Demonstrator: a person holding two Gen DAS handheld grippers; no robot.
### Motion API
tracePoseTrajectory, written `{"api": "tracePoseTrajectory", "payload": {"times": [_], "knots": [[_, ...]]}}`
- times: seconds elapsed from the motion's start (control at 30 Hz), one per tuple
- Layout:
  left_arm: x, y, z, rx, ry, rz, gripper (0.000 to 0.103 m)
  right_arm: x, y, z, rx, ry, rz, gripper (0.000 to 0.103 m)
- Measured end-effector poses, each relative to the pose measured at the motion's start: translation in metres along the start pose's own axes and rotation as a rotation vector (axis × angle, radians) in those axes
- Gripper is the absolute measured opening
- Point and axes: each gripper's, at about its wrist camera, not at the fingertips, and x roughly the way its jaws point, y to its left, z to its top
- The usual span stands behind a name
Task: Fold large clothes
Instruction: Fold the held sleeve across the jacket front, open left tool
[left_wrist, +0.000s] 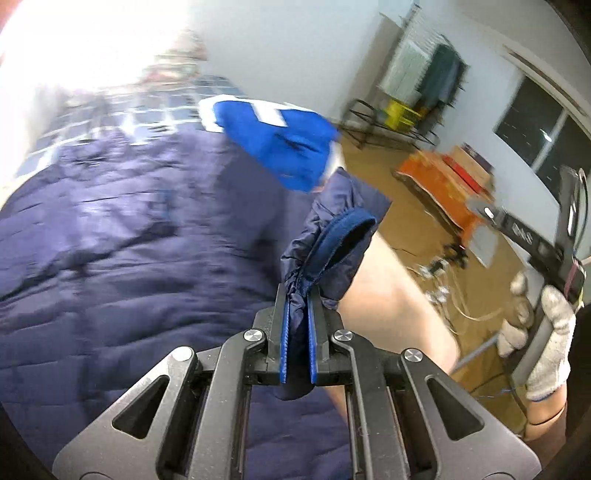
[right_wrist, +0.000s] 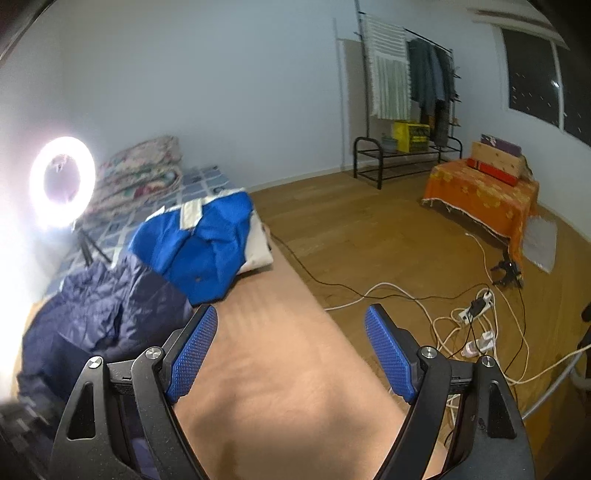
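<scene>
A large navy quilted jacket (left_wrist: 129, 236) lies spread on the tan table (left_wrist: 391, 295); it also shows in the right wrist view (right_wrist: 99, 317). My left gripper (left_wrist: 298, 291) is shut on the jacket's sleeve cuff (left_wrist: 336, 240), which stands up from the jaws. My right gripper (right_wrist: 291, 314) is open and empty above the bare table (right_wrist: 288, 369), to the right of the jacket. In the left wrist view it shows as a dark tool (left_wrist: 535, 236) in a gloved hand at the right edge.
A blue and white garment (right_wrist: 210, 240) lies folded at the table's far end, also in the left wrist view (left_wrist: 280, 144). A bright ring light (right_wrist: 62, 181) stands at the left. Cables and power strips (right_wrist: 476, 314) lie on the wooden floor. An orange-covered box (right_wrist: 484, 195) and a clothes rack (right_wrist: 410, 92) stand behind.
</scene>
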Motion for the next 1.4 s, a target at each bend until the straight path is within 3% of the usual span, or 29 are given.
{"api": "tracePoseTrajectory", "payload": {"times": [0.13, 0.33, 0.53, 0.73, 1.1, 1.23, 1.4], "knots": [[-0.017, 0.068, -0.006, -0.119, -0.026, 0.056, 0.006, 0.003, 0.015, -0.006, -0.038, 0.018, 0.020, 0.082], [-0.024, 0.152, -0.007, -0.180, -0.066, 0.216, 0.006, 0.007, 0.037, -0.009, -0.047, 0.037, 0.063, 0.082], [-0.022, 0.226, -0.009, -0.262, -0.074, 0.304, 0.005, 0.016, 0.071, -0.015, -0.114, 0.053, 0.109, 0.082], [-0.014, 0.281, -0.010, -0.309, -0.084, 0.356, 0.005, 0.039, 0.111, -0.034, -0.202, 0.135, 0.196, 0.082], [-0.021, 0.364, 0.014, -0.399, -0.187, 0.444, 0.005, 0.051, 0.145, -0.053, -0.260, 0.179, 0.220, 0.082], [0.004, 0.400, 0.019, -0.440, -0.156, 0.462, 0.005, 0.053, 0.153, -0.058, -0.265, 0.189, 0.228, 0.081], [0.029, 0.417, 0.021, -0.456, -0.138, 0.472, 0.005, 0.061, 0.167, -0.063, -0.294, 0.202, 0.228, 0.081]]}}
